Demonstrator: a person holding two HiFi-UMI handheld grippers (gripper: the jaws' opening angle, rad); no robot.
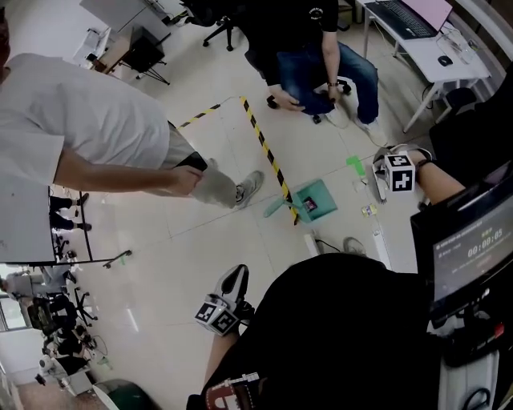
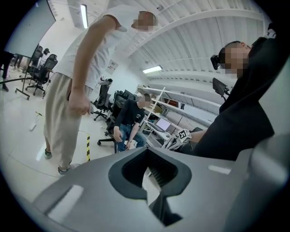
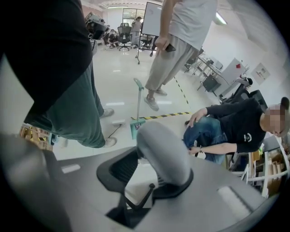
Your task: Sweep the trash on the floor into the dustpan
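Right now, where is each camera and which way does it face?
Head view: on the head, steeply down at the dustpan; left hand-held gripper and right hand-held gripper show.
Left gripper view: on the left one, across the room; open jaws, dark top.
Right gripper view: on the right one, toward the dustpan; open jaws.
Shared: seated person, all views.

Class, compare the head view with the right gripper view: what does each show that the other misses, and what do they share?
Head view only: a desk keyboard and a timer screen. Right gripper view only: the wearer's green trousers. Both: the green dustpan, the striped floor tape, a seated person and a standing person.
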